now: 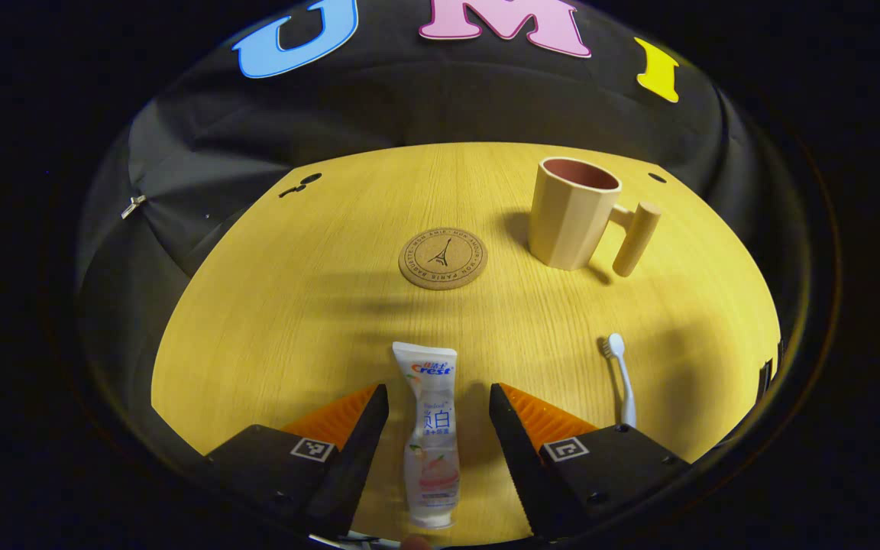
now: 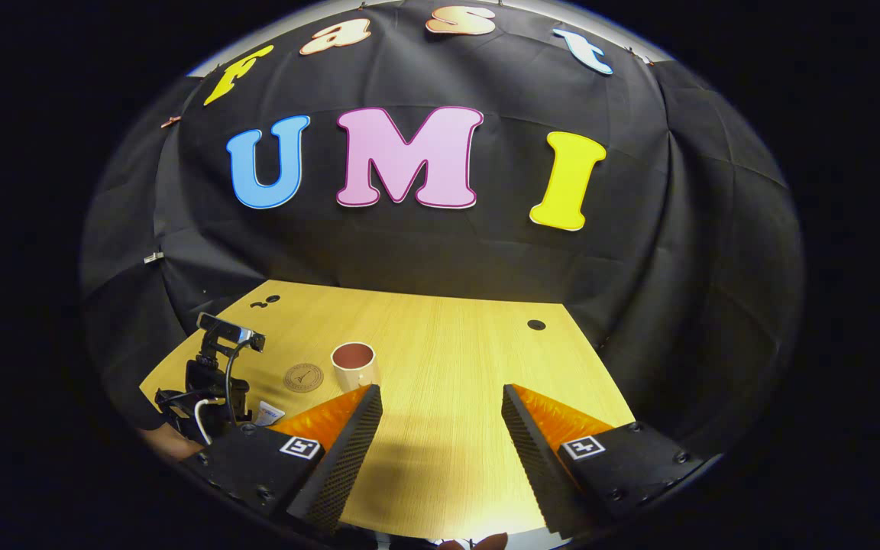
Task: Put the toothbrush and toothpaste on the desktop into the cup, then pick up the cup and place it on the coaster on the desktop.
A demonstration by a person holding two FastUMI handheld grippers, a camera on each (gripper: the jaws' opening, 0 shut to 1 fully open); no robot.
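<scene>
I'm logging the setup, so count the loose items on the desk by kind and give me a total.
Toothpaste tube: 1
Toothbrush: 1
Cup: 1
Coaster: 1
Total: 4

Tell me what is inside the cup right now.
The cup stands upright on the table; the visible part of its inside looks empty. Its bottom is hidden by the rim. The toothpaste and toothbrush lie on the table.
</scene>
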